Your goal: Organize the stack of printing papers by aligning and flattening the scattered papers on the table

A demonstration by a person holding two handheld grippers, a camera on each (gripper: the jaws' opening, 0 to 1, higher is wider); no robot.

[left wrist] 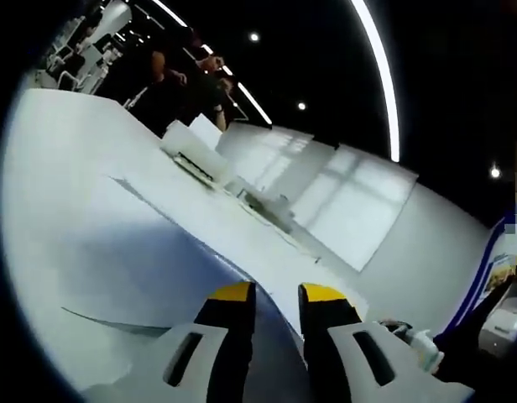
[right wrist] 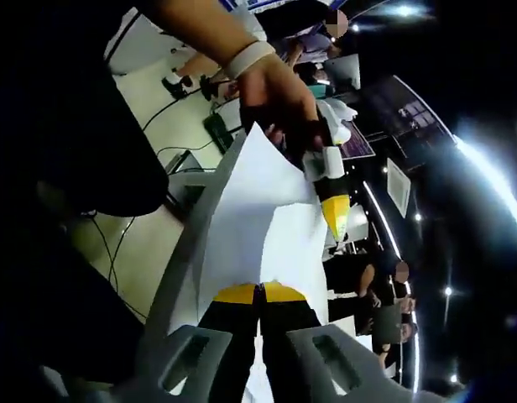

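From my right gripper view, the right gripper [right wrist: 258, 292] has its yellow-tipped jaws pressed together on the near edge of a sheet of paper [right wrist: 257, 210], which rises away from the camera and curls at its far end. The left gripper [right wrist: 335, 208] comes in at that far end, held by a hand [right wrist: 279, 94] with a pale wristband; its yellow tip lies against the sheet's far right edge, though I cannot tell from here whether it grips the paper. Beneath the sheet I see a pale floor [right wrist: 149, 243] with dark cables [right wrist: 170, 105] running across it, and people [right wrist: 372, 290] stand off to the right. In my left gripper view, that gripper's jaws stand a little apart with dark space between the tips, and I see nothing pinched there. Ahead of them lies a white table [left wrist: 65, 168] carrying overlapping papers [left wrist: 183, 227], one edge lifted near the jaws. More loose sheets [left wrist: 195, 147] sit farther back.
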